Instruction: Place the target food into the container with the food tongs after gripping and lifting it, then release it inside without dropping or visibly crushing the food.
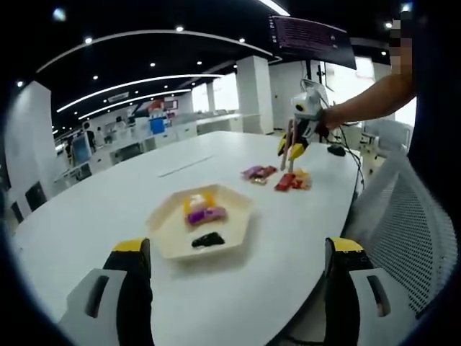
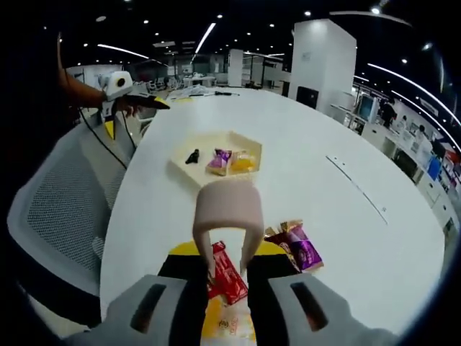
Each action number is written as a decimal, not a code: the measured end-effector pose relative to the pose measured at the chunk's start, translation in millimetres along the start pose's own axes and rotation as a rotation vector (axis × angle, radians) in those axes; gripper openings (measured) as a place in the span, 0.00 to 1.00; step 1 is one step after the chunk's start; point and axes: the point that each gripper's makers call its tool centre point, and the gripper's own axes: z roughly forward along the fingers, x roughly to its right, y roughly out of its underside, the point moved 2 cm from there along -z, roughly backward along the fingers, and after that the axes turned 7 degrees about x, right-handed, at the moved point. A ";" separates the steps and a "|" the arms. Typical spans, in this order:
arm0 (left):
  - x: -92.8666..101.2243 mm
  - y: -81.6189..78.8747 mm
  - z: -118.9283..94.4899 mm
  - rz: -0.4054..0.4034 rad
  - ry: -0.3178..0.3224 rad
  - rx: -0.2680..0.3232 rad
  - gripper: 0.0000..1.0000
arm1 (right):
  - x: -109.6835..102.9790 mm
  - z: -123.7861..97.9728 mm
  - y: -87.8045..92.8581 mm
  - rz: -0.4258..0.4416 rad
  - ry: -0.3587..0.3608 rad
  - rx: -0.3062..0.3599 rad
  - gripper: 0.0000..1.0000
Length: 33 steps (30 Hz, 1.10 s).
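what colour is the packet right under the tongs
Red packet, seen best in the right gripper view.

Tongs [image 2: 227, 216]: beige, U-shaped, stood upright, tips down over red packet [image 2: 226, 277]. Purple packet [image 2: 299, 249] lay just beside on worktop. Container [image 2: 216, 160]: cream hexagonal tray, lay flat, well apart, held purple, yellow, black items.

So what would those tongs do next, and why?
Probably lower and close on the red packet. The tongs, held in the right gripper, hang just above it with their tips apart and nothing between them, so no snack is gripped yet. The hexagonal tray, farther up the white table, already holds a few items, so it looks like the destination.
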 end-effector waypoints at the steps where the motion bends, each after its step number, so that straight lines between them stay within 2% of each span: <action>1: -0.1 0.2 0.0 0.000 0.000 0.000 0.97 | 0.2 2.5 2.3 0.003 -0.005 -0.001 0.19; 9: 0.2 0.3 0.2 0.000 0.000 -0.004 0.97 | -5.4 11.2 16.7 -0.025 -0.026 -0.044 0.20; 18: 0.8 1.5 0.6 0.001 0.003 -0.010 0.97 | 4.4 14.6 11.8 -0.035 -0.001 -0.037 0.20; 24: 0.1 1.7 0.3 0.000 0.000 -0.011 0.97 | 3.5 20.3 12.8 -0.099 -0.007 -0.067 0.21; 28: 0.8 2.2 0.6 0.002 0.003 -0.014 0.97 | 6.9 23.6 11.5 -0.112 -0.001 -0.076 0.21; 33: 0.9 2.1 0.5 0.001 0.003 -0.014 0.97 | 11.0 26.9 12.5 -0.095 0.011 -0.076 0.22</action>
